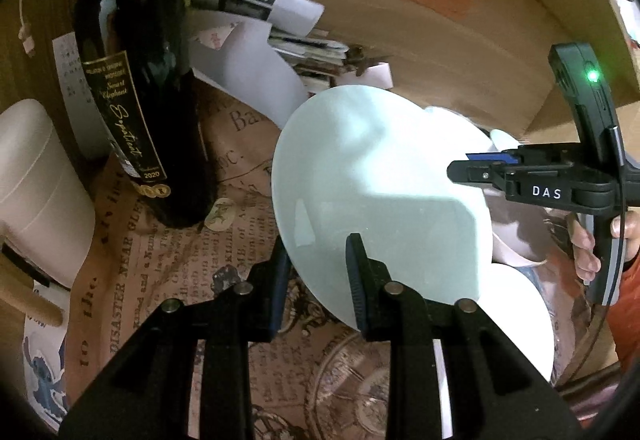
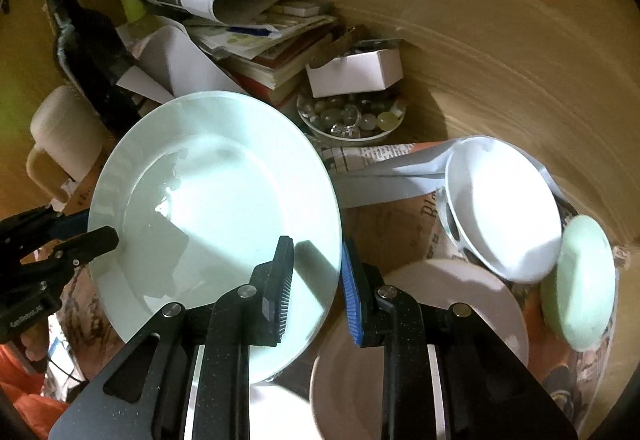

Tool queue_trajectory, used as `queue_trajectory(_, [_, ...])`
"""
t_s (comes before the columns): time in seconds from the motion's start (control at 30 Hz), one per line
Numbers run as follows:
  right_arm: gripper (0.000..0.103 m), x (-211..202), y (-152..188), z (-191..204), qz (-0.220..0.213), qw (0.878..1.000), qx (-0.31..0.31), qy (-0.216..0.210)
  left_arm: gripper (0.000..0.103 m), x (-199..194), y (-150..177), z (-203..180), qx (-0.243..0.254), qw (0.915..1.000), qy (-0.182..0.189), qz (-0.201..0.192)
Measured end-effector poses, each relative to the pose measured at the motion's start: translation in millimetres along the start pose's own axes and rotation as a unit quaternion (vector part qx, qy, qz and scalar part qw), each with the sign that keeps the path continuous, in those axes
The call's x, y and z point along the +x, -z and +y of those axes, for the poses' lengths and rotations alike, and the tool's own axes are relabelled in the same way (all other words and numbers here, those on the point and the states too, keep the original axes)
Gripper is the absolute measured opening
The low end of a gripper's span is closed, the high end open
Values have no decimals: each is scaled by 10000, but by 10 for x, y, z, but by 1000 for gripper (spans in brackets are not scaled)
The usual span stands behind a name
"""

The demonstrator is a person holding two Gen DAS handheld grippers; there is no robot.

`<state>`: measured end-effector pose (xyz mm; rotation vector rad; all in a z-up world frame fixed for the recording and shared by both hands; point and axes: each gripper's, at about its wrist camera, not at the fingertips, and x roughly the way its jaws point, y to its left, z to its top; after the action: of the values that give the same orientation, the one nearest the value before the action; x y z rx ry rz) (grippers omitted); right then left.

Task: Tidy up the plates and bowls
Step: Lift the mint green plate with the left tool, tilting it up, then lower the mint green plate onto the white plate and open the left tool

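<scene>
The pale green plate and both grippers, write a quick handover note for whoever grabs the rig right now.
Left gripper: shut on the pale green plate at its left rim.
Right gripper: shut on the same plate's right rim; the plate is held tilted above the table.
On the newspaper cover: white plate, white bowl, small green dish lying apart.
Done: plate lifted.
Left: set it down, stack the rest.

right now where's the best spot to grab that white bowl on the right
Take the white bowl by its rim, at the near lower edge, coming from above with one finger inside and one outside. It sits tilted with its opening towards the right wrist camera, so that thin edge is exposed; the green dish crowds its right side.
</scene>
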<state>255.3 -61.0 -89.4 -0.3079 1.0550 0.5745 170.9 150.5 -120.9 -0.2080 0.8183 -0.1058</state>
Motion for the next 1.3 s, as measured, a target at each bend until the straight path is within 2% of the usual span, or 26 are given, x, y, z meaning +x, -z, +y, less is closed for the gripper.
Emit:
queue_trajectory(0.47, [22,-415,443,28,-255,9993,248,108,28,-265,217,-352,252,9995,108,-156])
queue_trajectory(0.8, [22,-637,815,31,-384,9986,354,109,28,-371,444,-556,342,9992,146,-111])
queue_trajectory(1.3, [22,-736,1313,42,-350,9977,568,-67,28,-490,741,-771,396,9991,117,-64])
